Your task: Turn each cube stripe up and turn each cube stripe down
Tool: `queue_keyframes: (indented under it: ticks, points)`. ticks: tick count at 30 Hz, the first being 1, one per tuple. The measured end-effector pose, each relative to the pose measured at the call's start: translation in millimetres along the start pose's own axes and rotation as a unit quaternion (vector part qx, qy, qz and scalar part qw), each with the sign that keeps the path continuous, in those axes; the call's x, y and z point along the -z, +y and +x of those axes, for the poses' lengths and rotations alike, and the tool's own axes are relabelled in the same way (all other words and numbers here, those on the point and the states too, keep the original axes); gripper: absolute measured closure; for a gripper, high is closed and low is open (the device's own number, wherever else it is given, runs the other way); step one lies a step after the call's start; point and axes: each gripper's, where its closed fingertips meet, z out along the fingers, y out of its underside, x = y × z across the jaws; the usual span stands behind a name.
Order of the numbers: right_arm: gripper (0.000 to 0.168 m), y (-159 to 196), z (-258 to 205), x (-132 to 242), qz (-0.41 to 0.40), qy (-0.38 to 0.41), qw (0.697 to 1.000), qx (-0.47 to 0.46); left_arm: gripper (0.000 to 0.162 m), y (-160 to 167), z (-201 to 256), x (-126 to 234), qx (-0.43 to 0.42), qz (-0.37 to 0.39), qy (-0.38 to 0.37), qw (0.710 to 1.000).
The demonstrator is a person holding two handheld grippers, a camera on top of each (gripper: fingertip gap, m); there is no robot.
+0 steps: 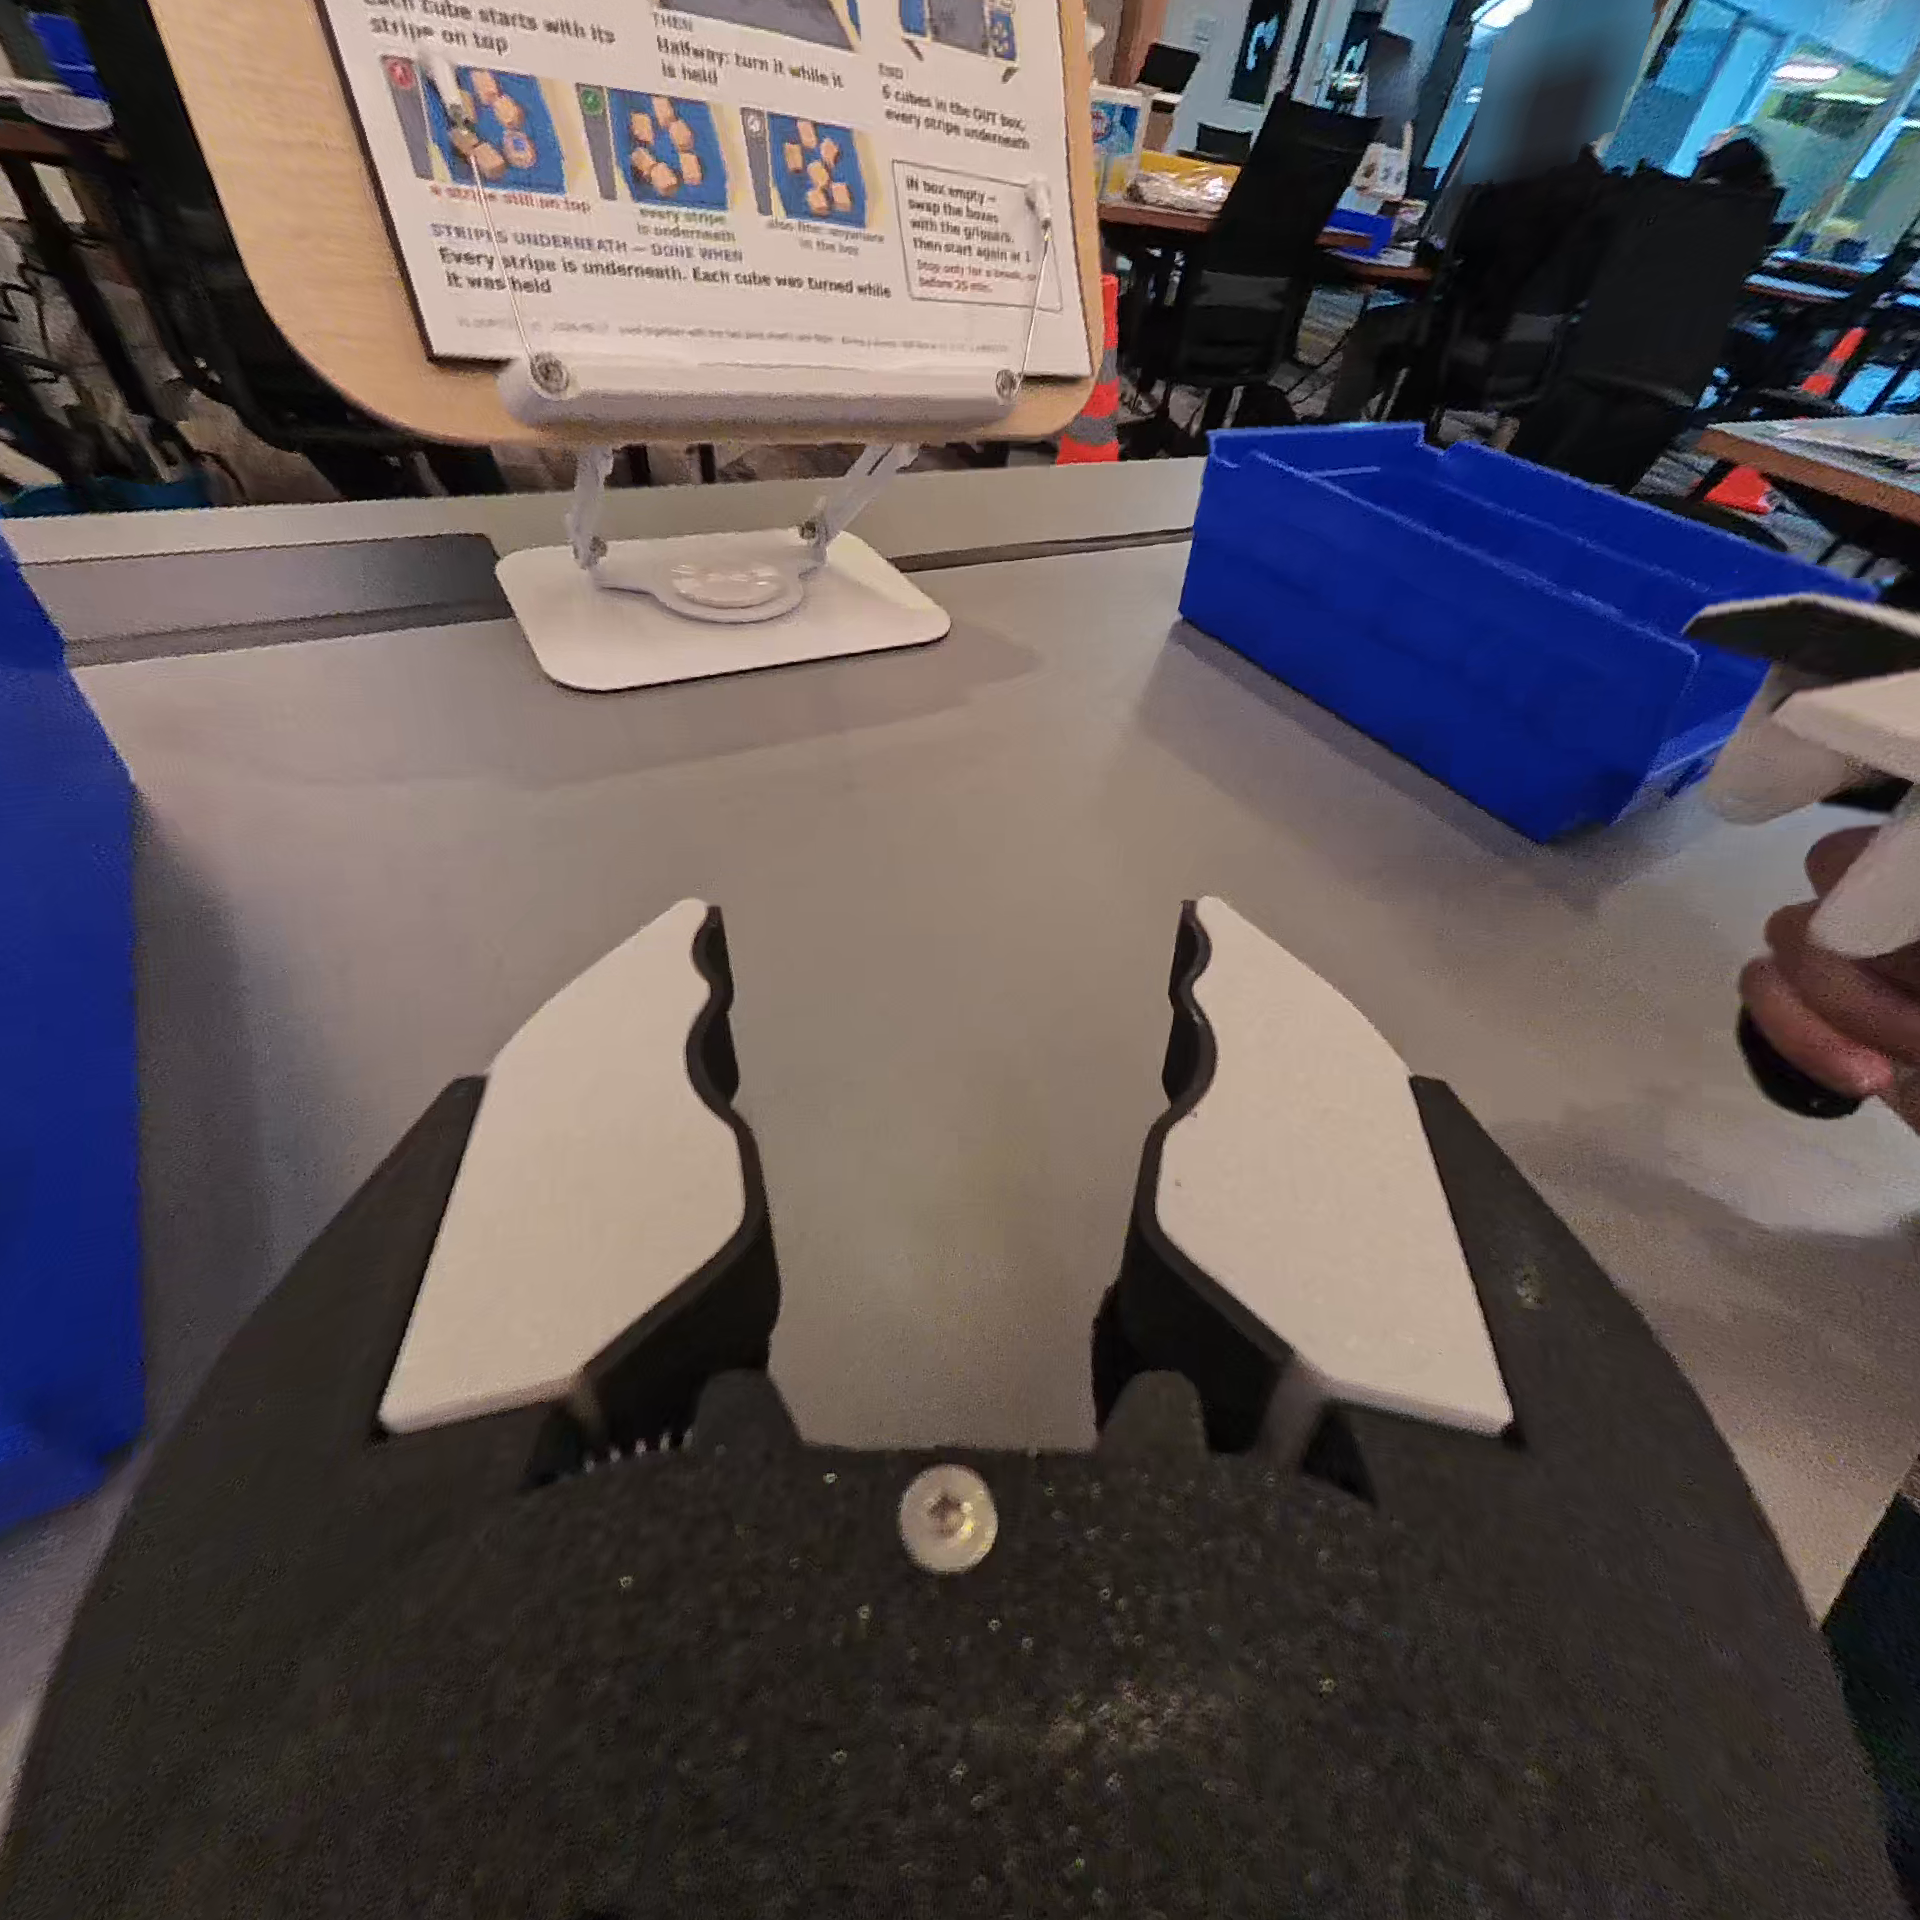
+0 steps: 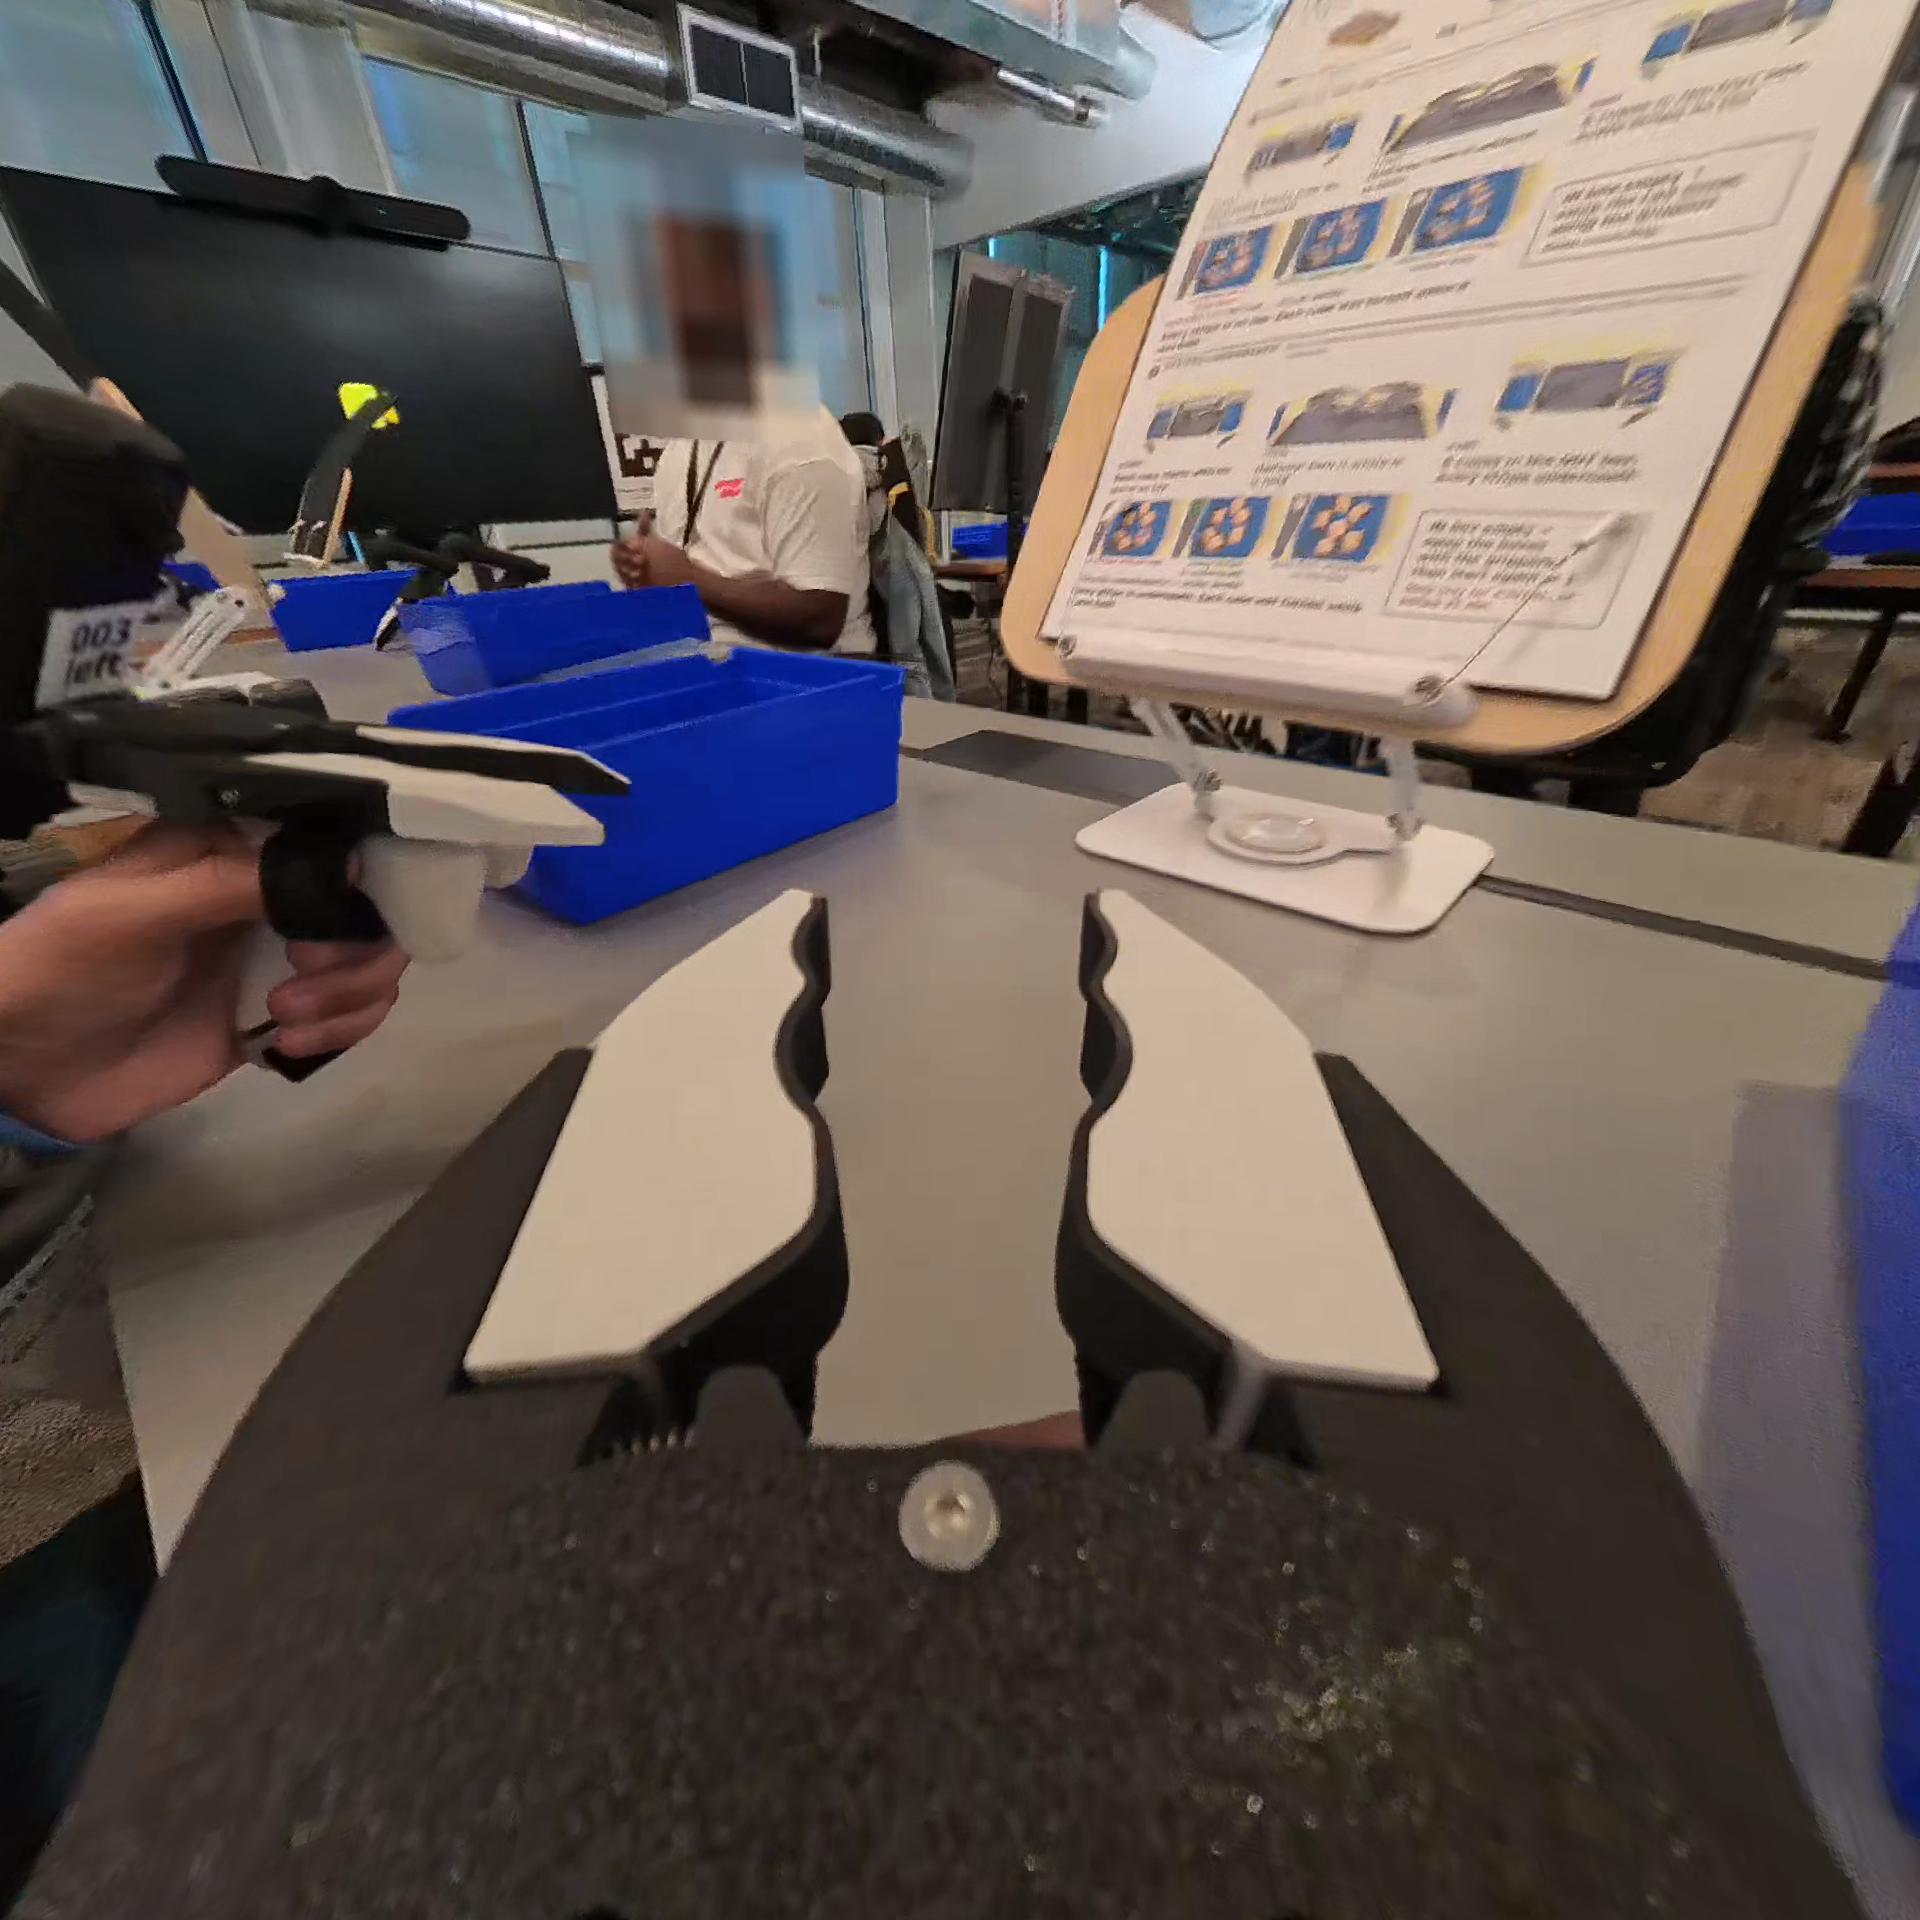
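Cubes nowhere visible in either view, so progress impossible to judge. Left gripper released, holding nothing, over bare grey tabletop. Right gripper also parted and without load. Blue bin on the left, interior mostly hidden; blue bin on the right also unreadable inside.

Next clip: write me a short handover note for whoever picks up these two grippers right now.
Left gripper: jaws wide open, empty, over bare grey table.
Right gripper: jaws open, narrower gap, also empty.
One blue bin sits on the right side of the table, another blue bin on the left; the instruction stand is at the back between them.
No cube shows in either view, and the insides of the bins are mostly hidden, so progress cannot be judged.
Left: check the bins, then turn the cubes.
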Motion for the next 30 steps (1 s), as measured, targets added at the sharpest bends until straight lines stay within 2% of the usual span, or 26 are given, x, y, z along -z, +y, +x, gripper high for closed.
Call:
queue_keyframes:
  ticks: [5, 9, 12, 15, 18, 21, 23, 26, 30]
  points:
    - [0.127, 12, 1, -1, 0.017, 0.0, 1.0, 0.003, 0.087, 21, 9, -4, 0.002, -0.026, -0.008, 1.0]
    - [0.13, 14, 8, 1, 0.021, 0.014, 1.0, 0.014, 0.088, 20, 12, 0, -0.024, -0.02, -0.022, 0.999]
    - [0.129, 17, 14, 1, 0.018, 0.024, 1.0, 0.008, 0.081, 30, 12, -2, -0.023, -0.046, -0.037, 0.998]
    - [0.13, -2, 25, 11, 0.035, 0.034, 0.998, 0.033, 0.08, 35, 26, -8, -0.015, -0.056, -0.02, 0.998]
    - [0.13, -54, 68, 46, 0.094, 0.09, 0.99, 0.053, 0.081, 29, 62, -20, -0.014, -0.055, 0.015, 0.998]
    - [0.123, -79, 136, 95, 0.107, 0.179, 0.977, 0.043, 0.081, 23, 116, -48, -0.022, -0.066, 0.058, 0.996]
    - [0.122, -75, 181, 132, 0.113, 0.235, 0.965, 0.013, 0.081, 20, 158, -74, -0.027, -0.071, 0.086, 0.993]
    - [0.118, -48, 237, 175, 0.071, 0.321, 0.944, -0.01, 0.081, 22, 214, -119, -0.043, -0.086, 0.107, 0.99]
    - [0.115, -15, 275, 208, 0.018, 0.369, 0.928, -0.046, 0.08, 24, 276, -176, -0.007, -0.096, 0.132, 0.987]
